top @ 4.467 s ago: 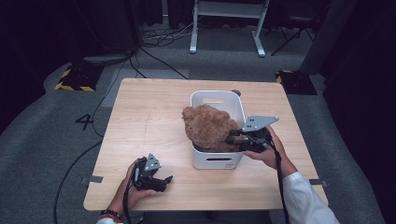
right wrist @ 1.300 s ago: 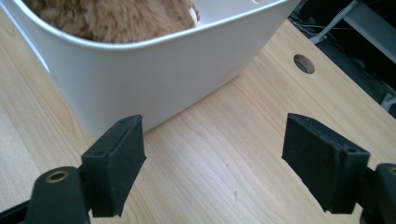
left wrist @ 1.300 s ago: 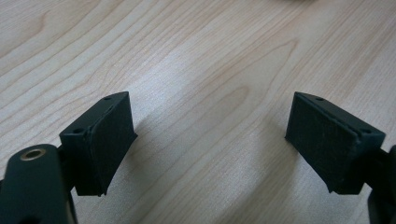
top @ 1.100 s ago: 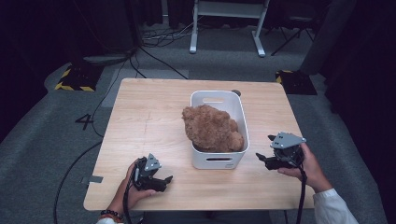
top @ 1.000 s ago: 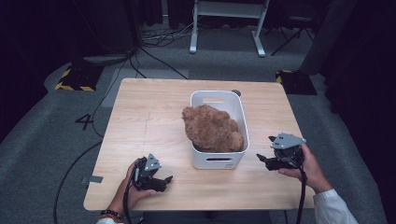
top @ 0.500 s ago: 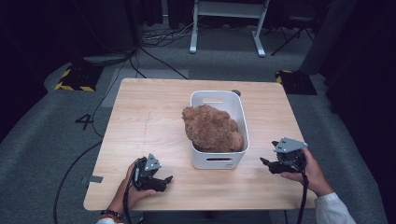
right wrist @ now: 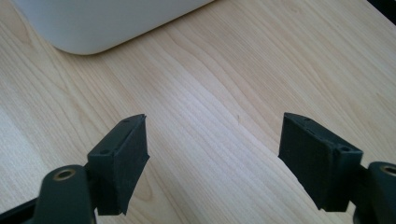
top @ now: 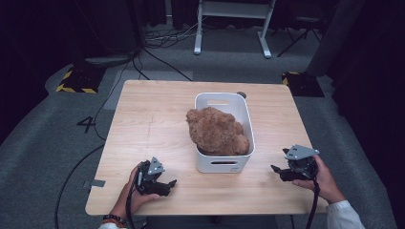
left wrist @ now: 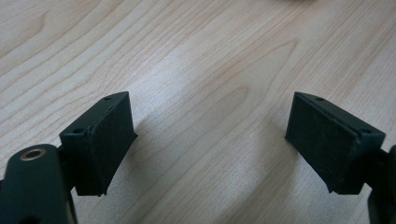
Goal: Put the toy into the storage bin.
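Note:
A brown plush toy [top: 217, 131] lies in a white bin [top: 223, 163] at the middle of the wooden table [top: 148, 114], bulging over the bin's left rim. My left gripper [top: 168, 184] rests on the table near the front edge, left of the bin, open with bare wood between its pads [left wrist: 109, 140]. My right gripper [top: 276, 170] sits low over the table to the right of the bin, also open and holding nothing. In the right gripper view [right wrist: 212, 158], the bin's rounded wall [right wrist: 107, 23] is at the upper left.
Grey carpet surrounds the table, with black cables [top: 157, 59] running over it at the back left. A white stand's legs [top: 229, 28] are behind the table. A small dark disc [top: 241, 94] lies on the table just behind the bin.
My right gripper has let go of the plush toy in the bin, pulled back to the right and come down toward the table's front right. The left gripper has stayed put.

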Available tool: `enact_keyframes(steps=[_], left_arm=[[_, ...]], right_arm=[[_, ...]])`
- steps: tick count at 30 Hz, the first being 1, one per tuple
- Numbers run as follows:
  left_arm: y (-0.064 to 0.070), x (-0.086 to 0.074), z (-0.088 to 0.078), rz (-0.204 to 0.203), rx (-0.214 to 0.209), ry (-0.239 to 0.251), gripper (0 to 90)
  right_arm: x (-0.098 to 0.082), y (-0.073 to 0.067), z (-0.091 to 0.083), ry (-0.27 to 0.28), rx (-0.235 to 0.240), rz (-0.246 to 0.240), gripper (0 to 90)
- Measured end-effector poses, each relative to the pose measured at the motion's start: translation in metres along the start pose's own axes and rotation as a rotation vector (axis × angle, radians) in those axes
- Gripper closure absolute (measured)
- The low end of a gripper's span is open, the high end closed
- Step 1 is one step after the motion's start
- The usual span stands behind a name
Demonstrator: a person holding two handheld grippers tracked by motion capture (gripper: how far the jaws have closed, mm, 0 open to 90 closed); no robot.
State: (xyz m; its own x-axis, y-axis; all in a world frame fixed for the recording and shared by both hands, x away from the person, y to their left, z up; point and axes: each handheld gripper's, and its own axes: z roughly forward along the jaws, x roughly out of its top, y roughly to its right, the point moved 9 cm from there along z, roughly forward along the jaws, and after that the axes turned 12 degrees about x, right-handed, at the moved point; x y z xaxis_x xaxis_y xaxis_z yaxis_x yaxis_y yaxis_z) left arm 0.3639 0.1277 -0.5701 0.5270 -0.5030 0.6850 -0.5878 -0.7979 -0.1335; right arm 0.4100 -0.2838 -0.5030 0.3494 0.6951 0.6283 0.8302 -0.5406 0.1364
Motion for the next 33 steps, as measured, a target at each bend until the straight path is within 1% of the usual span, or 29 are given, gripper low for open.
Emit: enact_keyframes(steps=[4,9,10,17,25,26,27,28,31,33], left_arm=[[0.000,0.000,0.000,0.000,0.000,0.000,15.4],[0.000,0.000,0.000,0.000,0.000,0.000,15.3],[0.000,0.000,0.000,0.000,0.000,0.000,15.4],[0.000,0.000,0.000,0.000,0.000,0.000,15.4],[0.000,0.000,0.000,0.000,0.000,-0.001,15.3],[0.000,0.000,0.000,0.000,0.000,0.000,15.4],[0.000,0.000,0.000,0.000,0.000,0.000,15.3],[0.000,0.000,0.000,0.000,0.000,0.000,15.4],[0.000,0.000,0.000,0.000,0.000,0.000,15.3],[0.000,0.000,0.000,0.000,0.000,0.000,15.3]], right_arm=[[-0.004,0.000,0.001,-0.006,0.001,0.008,24.1],[-0.009,-0.001,0.001,-0.007,0.004,0.000,24.1],[-0.011,-0.001,0.002,-0.016,0.005,-0.003,24.1],[-0.022,-0.002,0.006,-0.033,0.008,-0.001,24.1],[-0.036,-0.003,0.009,-0.050,0.013,0.026,24.3],[-0.040,-0.003,0.010,-0.055,0.014,0.028,24.3],[-0.040,-0.003,0.010,-0.055,0.014,0.028,24.3],[-0.044,-0.003,0.011,-0.053,0.018,0.042,24.5],[-0.047,-0.003,0.011,-0.054,0.019,0.043,24.5],[-0.050,-0.003,0.010,-0.042,0.021,0.056,24.5]])
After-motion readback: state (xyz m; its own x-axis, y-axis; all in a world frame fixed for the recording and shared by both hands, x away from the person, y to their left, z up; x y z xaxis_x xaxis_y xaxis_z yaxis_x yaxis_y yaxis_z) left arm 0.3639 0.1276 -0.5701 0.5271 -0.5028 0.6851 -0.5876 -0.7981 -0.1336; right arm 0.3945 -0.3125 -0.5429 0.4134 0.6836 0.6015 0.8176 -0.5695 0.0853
